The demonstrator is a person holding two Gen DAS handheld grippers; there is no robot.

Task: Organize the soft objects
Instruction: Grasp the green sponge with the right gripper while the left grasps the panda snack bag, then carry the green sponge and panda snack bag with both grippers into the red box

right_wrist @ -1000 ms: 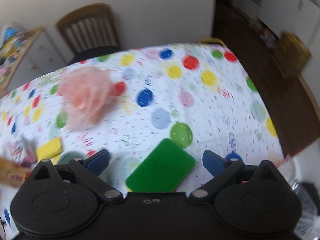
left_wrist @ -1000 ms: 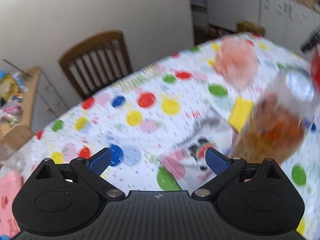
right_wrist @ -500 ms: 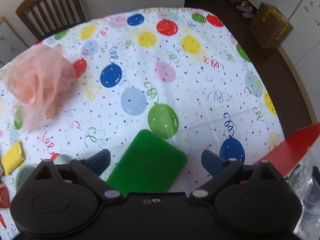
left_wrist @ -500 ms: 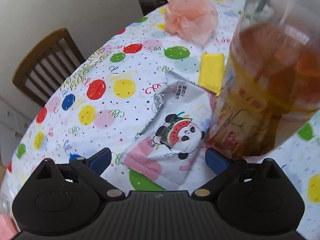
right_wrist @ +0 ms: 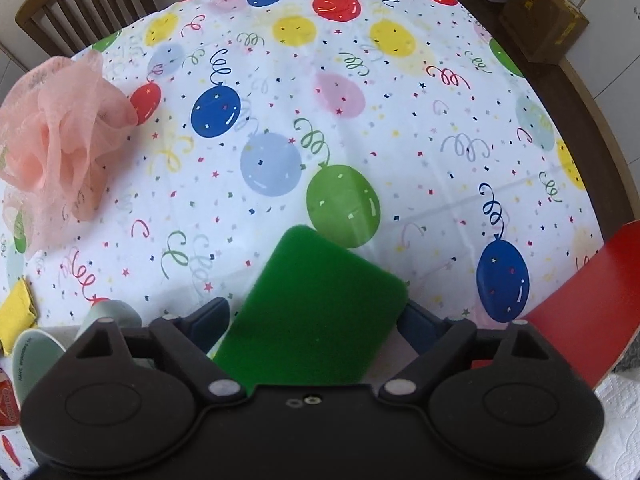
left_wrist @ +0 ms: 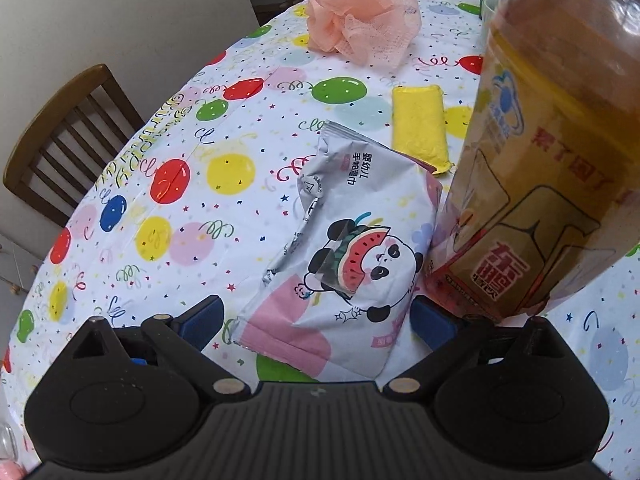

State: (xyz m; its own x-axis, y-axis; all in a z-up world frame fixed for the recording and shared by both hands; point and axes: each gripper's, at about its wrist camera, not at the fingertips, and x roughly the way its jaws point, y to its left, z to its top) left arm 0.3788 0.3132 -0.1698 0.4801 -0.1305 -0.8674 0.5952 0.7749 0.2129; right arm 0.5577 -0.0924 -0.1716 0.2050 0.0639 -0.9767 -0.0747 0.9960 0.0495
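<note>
My left gripper (left_wrist: 316,320) is open, its blue fingers on either side of the near end of a grey and pink panda wipes pack (left_wrist: 348,248) lying on the balloon tablecloth (left_wrist: 180,216). A yellow sponge (left_wrist: 418,126) and a pink mesh bath pouf (left_wrist: 362,12) lie beyond it. My right gripper (right_wrist: 314,324) is open around the near end of a green sponge (right_wrist: 316,316) flat on the cloth (right_wrist: 420,128). The pouf (right_wrist: 56,140) and the yellow sponge (right_wrist: 18,312) show at the left of the right wrist view.
A tall amber drink bottle (left_wrist: 552,152) stands right beside the wipes pack. A pale green cup (right_wrist: 40,354) lies left of my right gripper; a red board (right_wrist: 580,312) lies to its right. A wooden chair (left_wrist: 60,136) stands at the table's far edge.
Both grippers have moved forward and down. The wipes pack now sits between my left fingers, and the green sponge sits deeper between my right fingers. Both stay open.
</note>
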